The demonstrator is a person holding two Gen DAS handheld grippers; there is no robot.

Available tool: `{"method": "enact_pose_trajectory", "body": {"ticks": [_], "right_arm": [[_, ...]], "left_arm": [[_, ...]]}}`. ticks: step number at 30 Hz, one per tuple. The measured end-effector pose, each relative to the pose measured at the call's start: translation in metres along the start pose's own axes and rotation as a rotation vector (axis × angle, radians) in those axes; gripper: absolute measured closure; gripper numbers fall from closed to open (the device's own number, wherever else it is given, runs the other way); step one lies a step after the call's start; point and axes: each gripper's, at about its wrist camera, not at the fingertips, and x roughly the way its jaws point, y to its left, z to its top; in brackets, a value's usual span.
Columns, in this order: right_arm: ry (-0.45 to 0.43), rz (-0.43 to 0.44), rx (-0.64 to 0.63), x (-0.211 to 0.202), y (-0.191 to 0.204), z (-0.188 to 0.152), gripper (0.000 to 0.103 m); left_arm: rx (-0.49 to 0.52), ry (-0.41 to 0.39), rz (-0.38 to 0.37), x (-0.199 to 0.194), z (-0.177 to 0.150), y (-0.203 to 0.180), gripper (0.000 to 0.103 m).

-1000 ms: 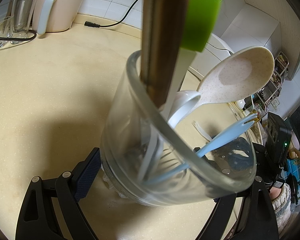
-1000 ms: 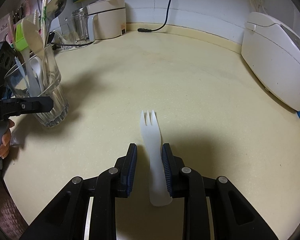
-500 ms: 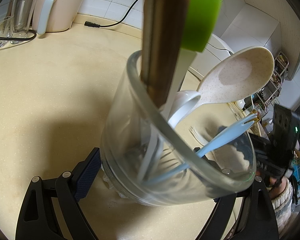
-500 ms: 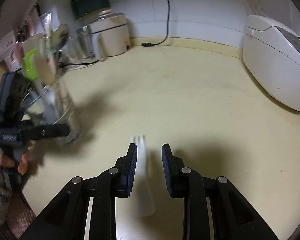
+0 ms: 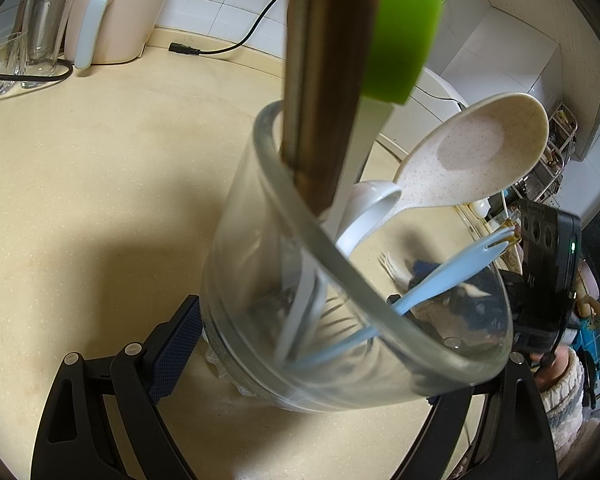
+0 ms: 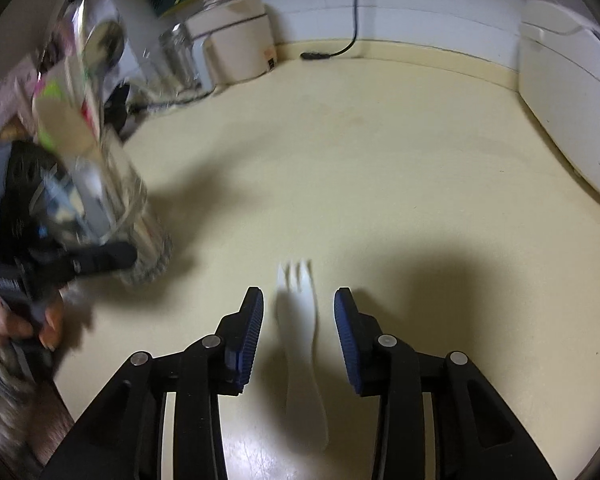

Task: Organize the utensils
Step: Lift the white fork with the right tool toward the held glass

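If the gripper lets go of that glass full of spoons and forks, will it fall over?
It might. The glass is tall and narrow, and its utensils, like the speckled spoon, stick out high and lean sideways, so it looks top-heavy. The left gripper steadies it on the counter. Being glass, it would likely break if tipped.
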Motion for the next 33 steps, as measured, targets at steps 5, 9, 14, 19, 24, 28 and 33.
{"method": "enact_pose_trajectory", "body": {"ticks": [5, 9, 14, 19, 24, 28, 33], "right_arm": [[0.017, -0.116, -0.119, 0.005, 0.023, -0.003, 0.066], [0.015, -0.121, -0.13, 0.004, 0.023, -0.004, 0.066], [0.018, -0.109, -0.136, 0.005, 0.023, -0.002, 0.075], [0.007, -0.103, -0.127, 0.004, 0.023, -0.001, 0.082], [-0.001, -0.076, -0.081, 0.004, 0.018, 0.0, 0.082], [-0.007, -0.045, -0.041, 0.003, 0.011, 0.002, 0.082], [-0.014, -0.033, -0.013, 0.002, 0.009, 0.001, 0.082]], "left_arm": [[0.0, 0.0, 0.0, 0.0, 0.0, 0.0, 0.012], [0.0, 0.0, 0.0, 0.0, 0.0, 0.0, 0.012], [0.001, 0.0, 0.001, 0.0, 0.0, 0.0, 0.012], [0.001, 0.0, 0.001, 0.0, 0.0, 0.0, 0.012], [0.001, 0.0, 0.0, 0.0, 0.0, 0.0, 0.012], [0.001, 0.0, 0.0, 0.0, 0.0, 0.0, 0.012], [0.001, 0.0, 0.001, 0.0, -0.001, 0.0, 0.012]]}}
